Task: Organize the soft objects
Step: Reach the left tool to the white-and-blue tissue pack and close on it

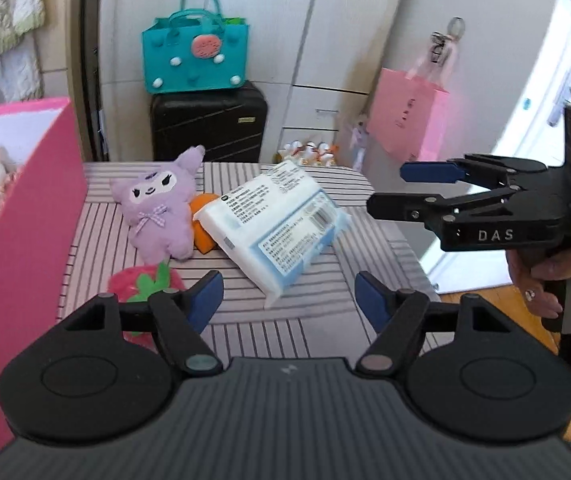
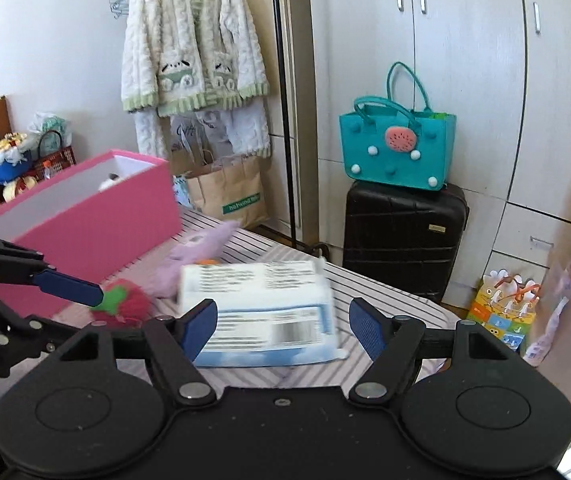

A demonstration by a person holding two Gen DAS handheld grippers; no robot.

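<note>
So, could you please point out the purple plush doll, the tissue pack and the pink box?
purple plush doll [image 1: 157, 216]: left wrist view, its belly.
white-and-blue tissue pack [image 1: 273, 224]: left wrist view, top face.
pink storage box [image 2: 97, 216]: right wrist view, side wall.

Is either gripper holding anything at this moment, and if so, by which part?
Nothing is held. The left gripper and right gripper are both open and empty; the tissue pack lies free on the striped table.

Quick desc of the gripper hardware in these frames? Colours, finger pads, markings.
Both are matte black linkage grippers with silver pivot pins and blue textured fingertip pads. The left gripper sits on a ribbed grey body with two round housings. The right gripper carries white "DAS" lettering on its side; the hand gripping its handle is bare, with decorated nails.
</note>
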